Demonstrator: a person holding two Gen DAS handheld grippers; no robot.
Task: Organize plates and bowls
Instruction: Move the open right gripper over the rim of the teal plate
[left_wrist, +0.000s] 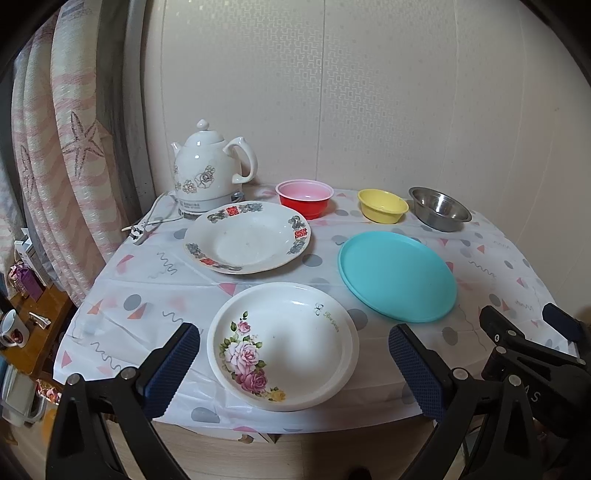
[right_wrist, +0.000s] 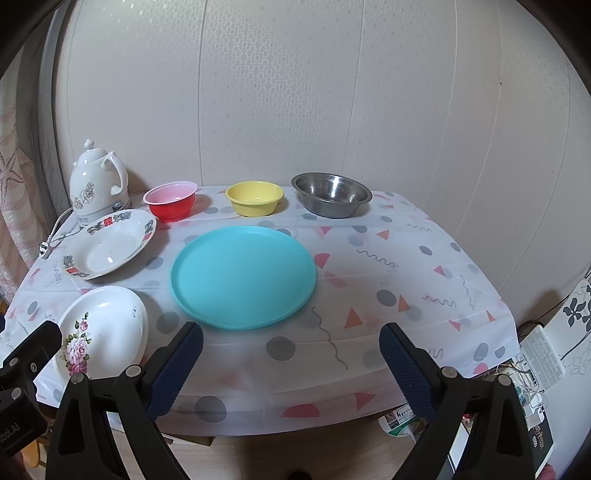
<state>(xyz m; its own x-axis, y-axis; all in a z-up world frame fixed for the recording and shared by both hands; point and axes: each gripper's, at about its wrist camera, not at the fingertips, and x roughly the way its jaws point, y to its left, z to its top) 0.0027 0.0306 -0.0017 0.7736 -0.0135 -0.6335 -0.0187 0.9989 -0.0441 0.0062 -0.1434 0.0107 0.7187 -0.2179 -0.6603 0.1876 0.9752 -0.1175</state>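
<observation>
- The left gripper (left_wrist: 293, 363) is hovering with its jaws spread wide and empty, straddling the rose plate (left_wrist: 282, 347) at the table's near left edge.
- The right gripper (right_wrist: 291, 363) is likewise gaping and holding nothing, facing the turquoise plate (right_wrist: 243, 276) lying just beyond it.
- The patterned plate (left_wrist: 247, 236) is sitting farther back on the left, near the kettle (left_wrist: 210, 171).
- The red bowl (right_wrist: 170, 201), yellow bowl (right_wrist: 254, 197) and steel bowl (right_wrist: 331, 194) are lining the far edge, apart.
- Judging by nearness, the left gripper is better placed for the rose plate.
</observation>
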